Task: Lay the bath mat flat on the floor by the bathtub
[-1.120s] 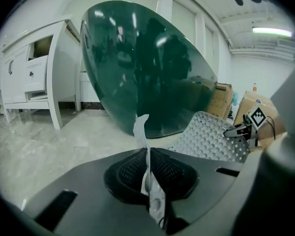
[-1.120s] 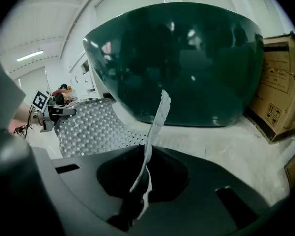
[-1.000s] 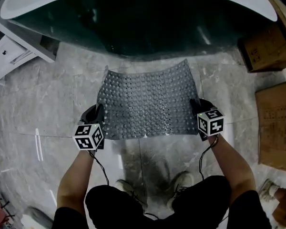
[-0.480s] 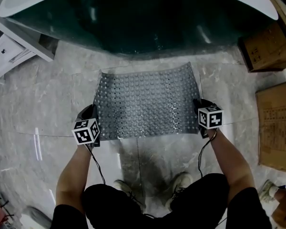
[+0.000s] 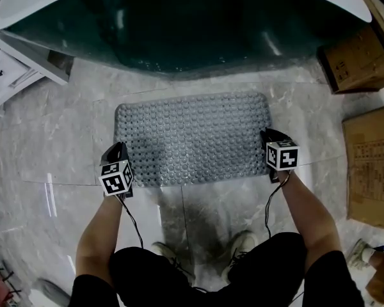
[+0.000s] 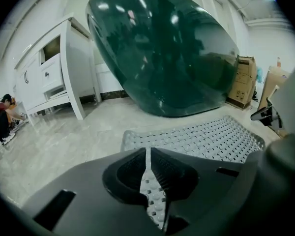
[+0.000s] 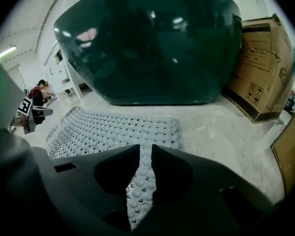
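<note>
Both tools are clenched on the bath mat (image 5: 192,136): my left gripper (image 5: 119,152) pinches its near left corner, my right gripper (image 5: 267,137) its near right corner. The mat lies spread on the floor (image 5: 64,139), its long axis running left to right alongside the bathtub (image 5: 179,24). It stretches away from both jaws, so I judge neither hand nearer.

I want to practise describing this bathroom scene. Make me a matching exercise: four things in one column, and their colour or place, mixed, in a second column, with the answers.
1. bath mat
2. bathtub
3. cardboard box
4. white cabinet

A. dark green, beyond the mat
B. far left in the head view
C. grey and studded, on the floor
D. far right in the head view

Pairs: 1-C, 2-A, 3-D, 4-B.
</note>
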A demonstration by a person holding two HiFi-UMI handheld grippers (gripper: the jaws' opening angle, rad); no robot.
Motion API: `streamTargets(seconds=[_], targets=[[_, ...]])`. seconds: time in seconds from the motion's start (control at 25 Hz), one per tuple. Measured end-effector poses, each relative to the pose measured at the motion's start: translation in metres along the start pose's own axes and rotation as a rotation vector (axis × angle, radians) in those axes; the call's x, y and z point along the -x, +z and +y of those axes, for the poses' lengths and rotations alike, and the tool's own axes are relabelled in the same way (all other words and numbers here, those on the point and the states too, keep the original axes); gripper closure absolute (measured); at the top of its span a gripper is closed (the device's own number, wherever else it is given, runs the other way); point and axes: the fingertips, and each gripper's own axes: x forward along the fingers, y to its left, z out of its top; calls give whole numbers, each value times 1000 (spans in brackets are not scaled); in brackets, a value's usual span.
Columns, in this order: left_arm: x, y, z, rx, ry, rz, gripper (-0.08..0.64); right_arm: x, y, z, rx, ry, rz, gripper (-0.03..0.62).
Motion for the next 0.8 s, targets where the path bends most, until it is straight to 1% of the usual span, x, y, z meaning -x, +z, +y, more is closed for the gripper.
streamTargets(seconds=[0.08, 0.12, 0.28, 0.4, 0.6, 0.8], targets=[[1, 3, -5, -15, -20, -14, 518, 1, 5, 10, 33, 14, -12, 554], [2, 5, -8, -20, -29, -22, 518, 1, 8, 15, 49, 25, -20, 570], [6, 17, -21, -17, -72, -56, 529, 3, 23, 38, 100, 82, -56, 575], [10, 26, -36, -29, -123, -81, 538, 6, 35, 57, 170, 110, -84, 575], [16, 38, -65, -86, -200, -112, 543, 12, 47, 84, 265, 156, -114, 575], [25, 49, -96, -145, -281, -145, 543, 21, 55, 103, 329, 186, -138, 575]])
